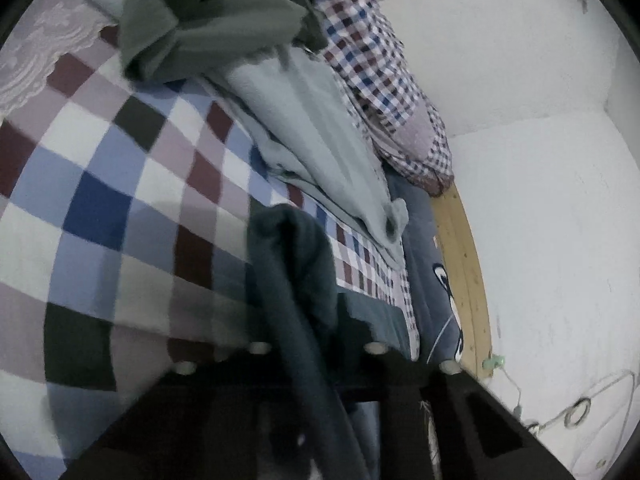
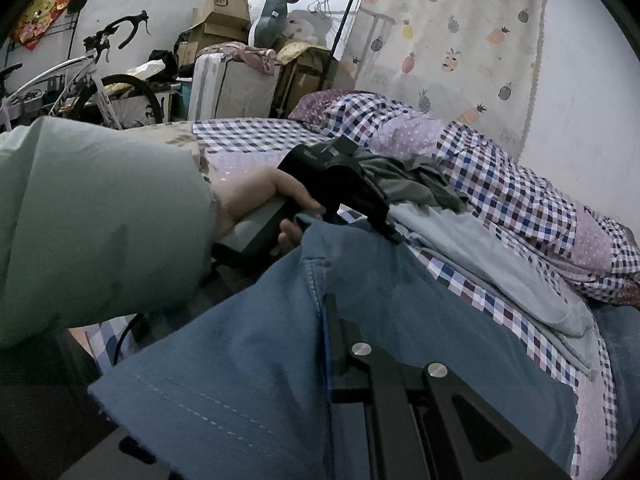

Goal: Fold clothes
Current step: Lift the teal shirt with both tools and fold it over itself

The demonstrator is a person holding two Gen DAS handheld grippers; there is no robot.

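Across the bed: checked sheet [image 1: 92, 184], blue, maroon and white squares, the largest surface, bearing everything else.

Checked quilt [image 2: 516, 200], bunched along the wall side, lilac patches showing.

Denim garment [image 2: 248, 344], blue, stitched seams visible; the item being folded. Held up above the near edge of the bed, stretched between both grippers. Judged fairly heavy and rather stiff for clothing, rough rather than slippery, not fragile; it should keep a crease. Best taken at seamed edges or corners, where the layers are thickest.

Pale grey-blue garment [image 2: 496, 276], soft, lying flat beside the quilt, awaiting its turn.

Olive-grey garment [image 1: 208, 20], crumpled, atop the pile farther up the bed.

Left gripper [image 1: 316, 344]: dark cloth, apparently the denim in shadow, runs between its fingers; jaws look closed upon it. In the right wrist view the left hand [image 2: 256, 196] grips its handle, with the denim's upper edge at its tips.

Right gripper [image 2: 340, 344]: cloth covers the fingertips; whether it clamps the denim I cannot tell.
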